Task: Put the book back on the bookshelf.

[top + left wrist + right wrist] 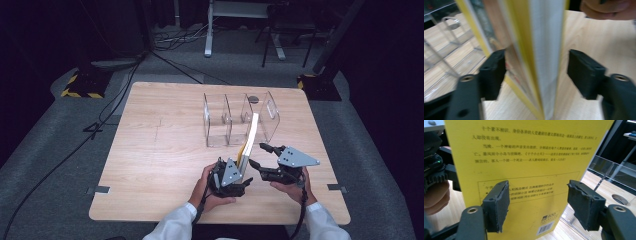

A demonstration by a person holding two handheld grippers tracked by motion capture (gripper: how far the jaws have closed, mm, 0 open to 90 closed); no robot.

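Both grippers flank the book [248, 141], which stands on edge on the table [150, 150] just in front of the clear rack [240, 120], leaning toward it. Nothing seems to clamp it, so I judge it could topple or slide, since the base rests on smooth wood and neither grip is firm. Left gripper [536, 75] has its jaws half open around the book's lower edge, one pad close to the cover and the other clear. Right gripper [536, 205] faces the yellow back cover, jaws fairly wide, holding nothing.
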